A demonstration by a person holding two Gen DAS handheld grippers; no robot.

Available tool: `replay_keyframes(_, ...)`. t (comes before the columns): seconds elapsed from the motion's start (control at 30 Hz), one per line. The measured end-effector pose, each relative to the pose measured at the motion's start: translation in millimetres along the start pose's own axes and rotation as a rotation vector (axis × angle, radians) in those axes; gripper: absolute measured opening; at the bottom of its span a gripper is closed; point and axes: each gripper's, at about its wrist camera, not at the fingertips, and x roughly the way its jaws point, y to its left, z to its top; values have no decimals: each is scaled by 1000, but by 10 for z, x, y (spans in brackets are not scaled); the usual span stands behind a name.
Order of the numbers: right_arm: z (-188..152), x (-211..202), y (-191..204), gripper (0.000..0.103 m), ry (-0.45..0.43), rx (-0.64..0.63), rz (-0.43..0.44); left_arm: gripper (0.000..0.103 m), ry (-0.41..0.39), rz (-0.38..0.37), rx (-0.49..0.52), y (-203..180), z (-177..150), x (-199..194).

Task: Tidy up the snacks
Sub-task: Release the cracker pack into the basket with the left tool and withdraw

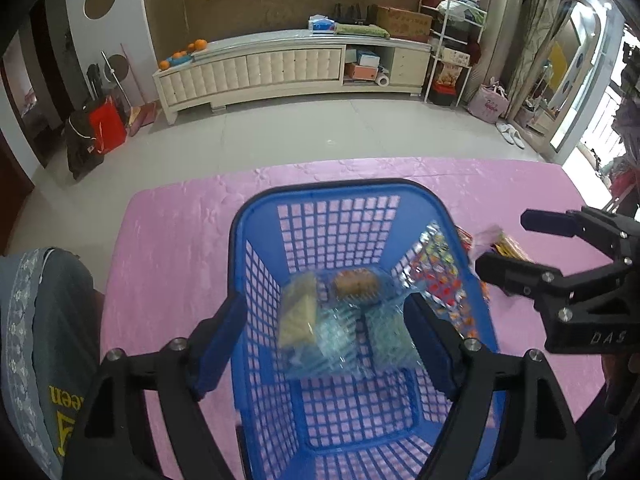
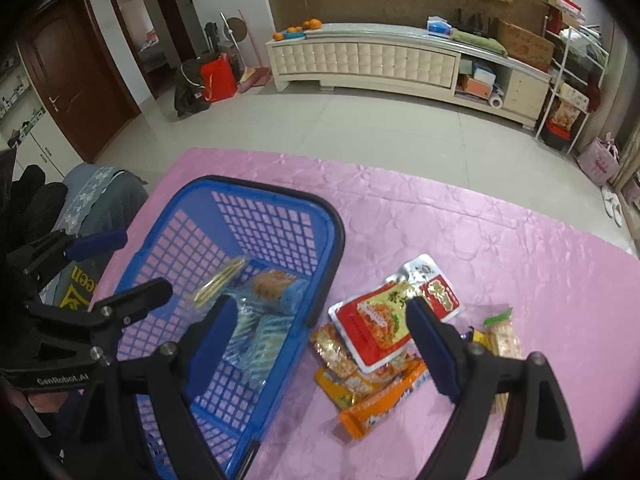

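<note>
A blue plastic basket (image 1: 240, 240) stands on the pink tablecloth (image 1: 172, 248). My left gripper (image 1: 326, 304) hovers open above the basket. Below it, touching neither pad, is a blurred yellow packet (image 1: 298, 312). Also inside are a brown cake in clear wrap (image 1: 356, 284), blue-clear wrappers (image 1: 340, 340) and a colourful packet (image 1: 436, 268) leaning on the right wall. My right gripper (image 2: 322, 306) is open and empty above a pile of snacks to the right of the basket (image 2: 336, 232): a red pouch (image 2: 374, 326), an orange stick packet (image 2: 384, 404) and a biscuit packet (image 2: 504, 336).
A grey cloth with yellow print (image 1: 36, 340) sits off the table's left edge. The far table edge (image 2: 400, 172) drops to a tiled floor. A cream cabinet (image 2: 380, 60) stands against the back wall.
</note>
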Motion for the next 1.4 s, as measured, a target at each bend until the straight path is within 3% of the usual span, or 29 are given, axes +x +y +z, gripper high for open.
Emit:
replay_keyframes(0.33,-303,-592,35,89,-40,-2,-15,81,-64,-35,28,-362,-307,-565)
replay_keyframes(0.7,-703,-1044,-325,89,-58,32,-50,82,-105,-73,83,-874,-420,-907)
replay_keyframes(1.0,-914,-1204,-603,89,-76,45,-92,82,-70,-95,130,-1357,-438,-739)
replay_keyframes(1.4,-1077,-1133,-1313,89,-69,163,-103,82,11,-86,208,-1900,-265,-300)
